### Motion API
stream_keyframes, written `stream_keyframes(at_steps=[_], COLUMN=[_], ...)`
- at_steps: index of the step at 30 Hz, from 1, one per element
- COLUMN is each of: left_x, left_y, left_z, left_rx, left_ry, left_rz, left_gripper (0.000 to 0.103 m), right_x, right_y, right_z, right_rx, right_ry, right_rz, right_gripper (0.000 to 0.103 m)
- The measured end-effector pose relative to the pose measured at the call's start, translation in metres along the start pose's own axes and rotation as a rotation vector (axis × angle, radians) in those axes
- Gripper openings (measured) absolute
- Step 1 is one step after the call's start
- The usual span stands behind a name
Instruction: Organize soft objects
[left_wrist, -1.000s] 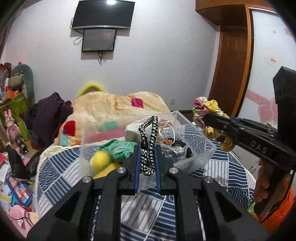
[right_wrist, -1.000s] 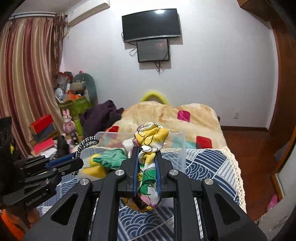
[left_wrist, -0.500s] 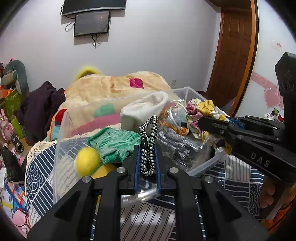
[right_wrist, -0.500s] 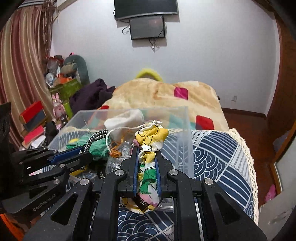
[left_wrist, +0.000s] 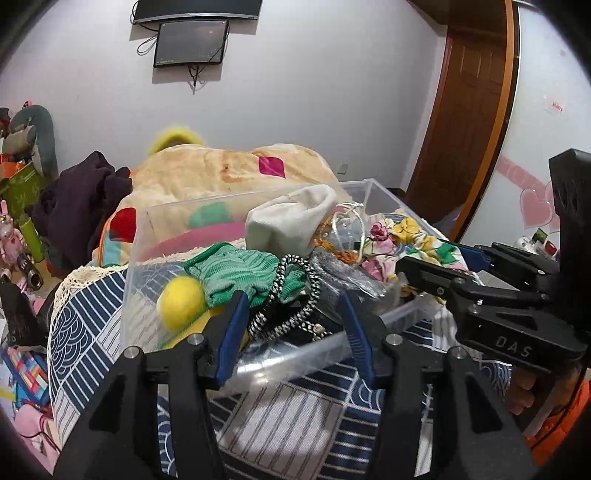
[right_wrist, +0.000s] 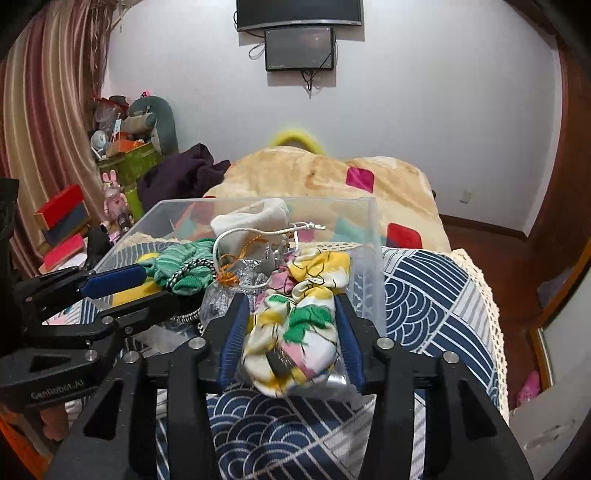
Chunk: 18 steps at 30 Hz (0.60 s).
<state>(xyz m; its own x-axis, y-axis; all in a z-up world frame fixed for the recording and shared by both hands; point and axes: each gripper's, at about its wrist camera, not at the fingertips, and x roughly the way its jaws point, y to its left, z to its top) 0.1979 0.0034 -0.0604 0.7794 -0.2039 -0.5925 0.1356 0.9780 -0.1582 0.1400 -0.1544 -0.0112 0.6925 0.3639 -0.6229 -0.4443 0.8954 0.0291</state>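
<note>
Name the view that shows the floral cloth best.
Right wrist view: the floral cloth fills the centre between the right gripper's open jaws, over the clear bin. The left wrist view shows it only partly, behind that gripper.

Clear plastic bin (left_wrist: 384, 192) on the blue-and-white patterned bedspread (right_wrist: 436, 295): I see its top open, its interior heaped. White cloth bundle (left_wrist: 291, 218) mounds highest at the back. Green knit cloth (left_wrist: 236, 269), yellow fuzzy ball (left_wrist: 181, 302) and black-and-white braided cord (left_wrist: 295, 295) fill my left side; floral fabric scrunchie (right_wrist: 303, 325) crowds the right corner. Bin's near wall stands before both jaws. Open bedspread lies right of the bin.
</note>
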Motion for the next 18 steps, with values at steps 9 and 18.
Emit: stream_keyframes(at_steps=[9, 18], left_x=[-0.059, -0.130], left_y=[-0.012, -0.022], left_z=[0.004, 0.002], left_rx=[0.009, 0.010], left_ry=[-0.121, -0.283], left_rz=[-0.002, 0.018], left_gripper=[0.055, 0.080], right_x=[-0.054, -0.110], right_y=[0.009, 0.022], right_z=[0.007, 0.006], right_rx=[-0.037, -0.050], right_ry=[-0.128, -0.296], right_rz=[0.035, 0.038], right_gripper=[0.045, 0.060])
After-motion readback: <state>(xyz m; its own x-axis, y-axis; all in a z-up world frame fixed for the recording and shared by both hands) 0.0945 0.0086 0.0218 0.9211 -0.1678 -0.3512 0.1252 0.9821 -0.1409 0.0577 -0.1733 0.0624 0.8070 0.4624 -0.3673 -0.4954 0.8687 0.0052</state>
